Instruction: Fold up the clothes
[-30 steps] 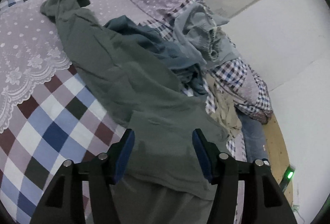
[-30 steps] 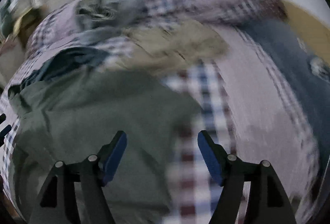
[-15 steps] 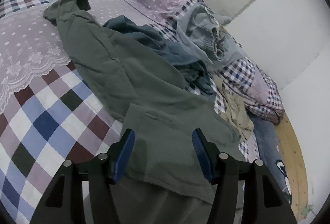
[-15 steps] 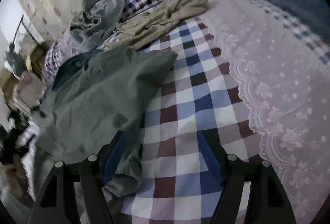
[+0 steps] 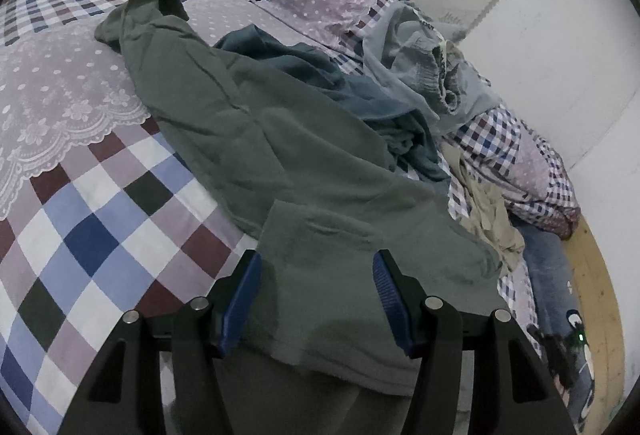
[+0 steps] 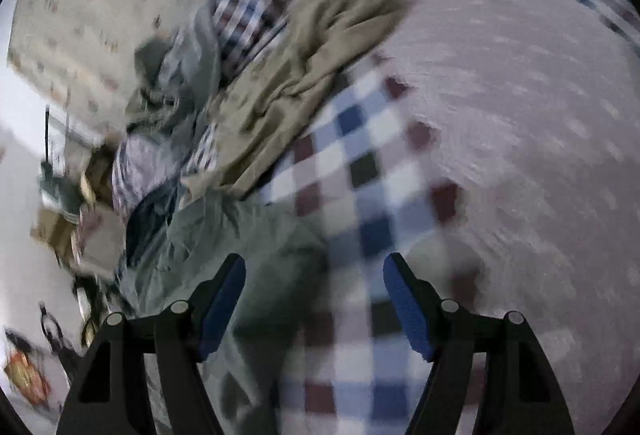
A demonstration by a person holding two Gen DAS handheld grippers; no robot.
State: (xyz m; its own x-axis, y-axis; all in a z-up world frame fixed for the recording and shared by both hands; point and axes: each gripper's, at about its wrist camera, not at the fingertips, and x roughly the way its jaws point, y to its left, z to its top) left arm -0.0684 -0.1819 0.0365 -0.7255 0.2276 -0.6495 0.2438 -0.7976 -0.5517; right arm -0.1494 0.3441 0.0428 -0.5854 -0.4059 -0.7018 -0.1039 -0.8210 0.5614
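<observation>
Both grippers – left [image 5: 316, 267] and right [image 6: 314, 273] – are hovering with jaws spread wide over the green garment [image 5: 280, 155], gripping nothing – it's lying on the checked quilt [image 5: 92, 231]

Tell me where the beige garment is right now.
In the left wrist view, the beige garment lies crumpled at the bed's right edge, just right of the green garment, below the dark blue one.

Light: dim, flat indoor light is seen; soft shadow is cast under the green garment [image 5: 280, 155].
Left wrist view: sharp detail is held across the checked bedspread [image 5: 92, 219].
Right wrist view: heavy motion blur is smeared throughout.
Edges: fisheye bending and black corner vignetting are seen.
</observation>
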